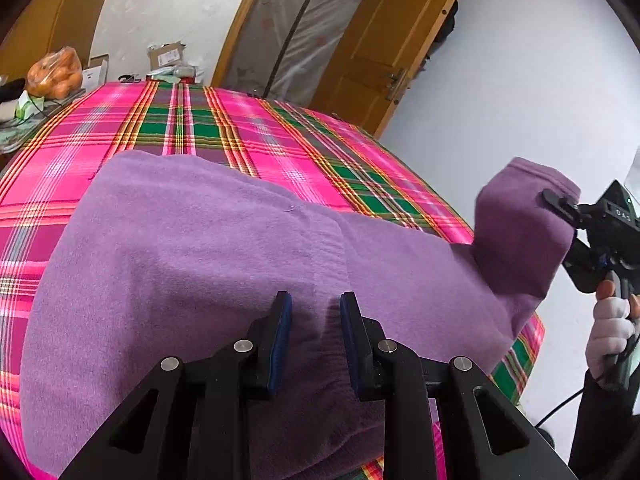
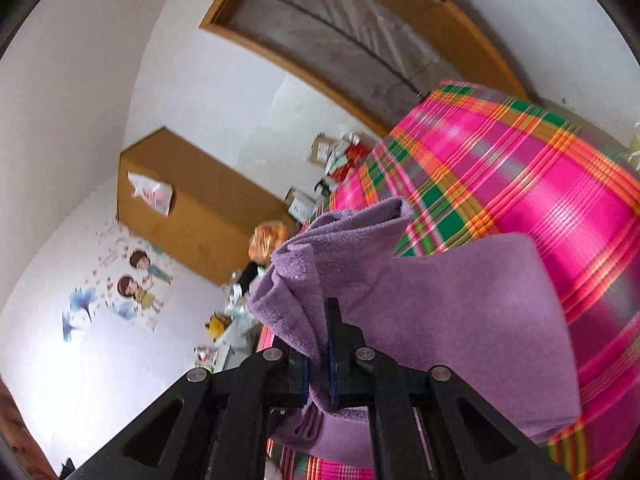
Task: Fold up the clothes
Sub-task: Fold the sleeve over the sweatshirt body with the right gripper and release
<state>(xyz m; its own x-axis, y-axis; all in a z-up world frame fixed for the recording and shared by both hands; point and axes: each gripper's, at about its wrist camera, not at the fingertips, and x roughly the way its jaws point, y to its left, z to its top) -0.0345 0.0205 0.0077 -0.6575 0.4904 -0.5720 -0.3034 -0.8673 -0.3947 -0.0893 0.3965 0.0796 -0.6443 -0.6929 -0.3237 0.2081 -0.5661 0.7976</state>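
While the left gripper [image 1: 316,312] is held apart over the purple sweater [image 1: 180,260] spread on the plaid cloth [image 1: 240,128], its sleeve [image 1: 516,232] is kept clamped at three o'clock by the right gripper [image 2: 318,356].

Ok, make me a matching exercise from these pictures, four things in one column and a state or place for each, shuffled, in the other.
Things:
1. left gripper
2. right gripper
3. purple sweater
4. bag of oranges

States or places:
A. spread on the plaid cloth
B. shut on the sweater's sleeve
C. jaws apart, over the sweater
D. on the cluttered surface beyond the plaid cloth

Pairs: 1-C, 2-B, 3-A, 4-D
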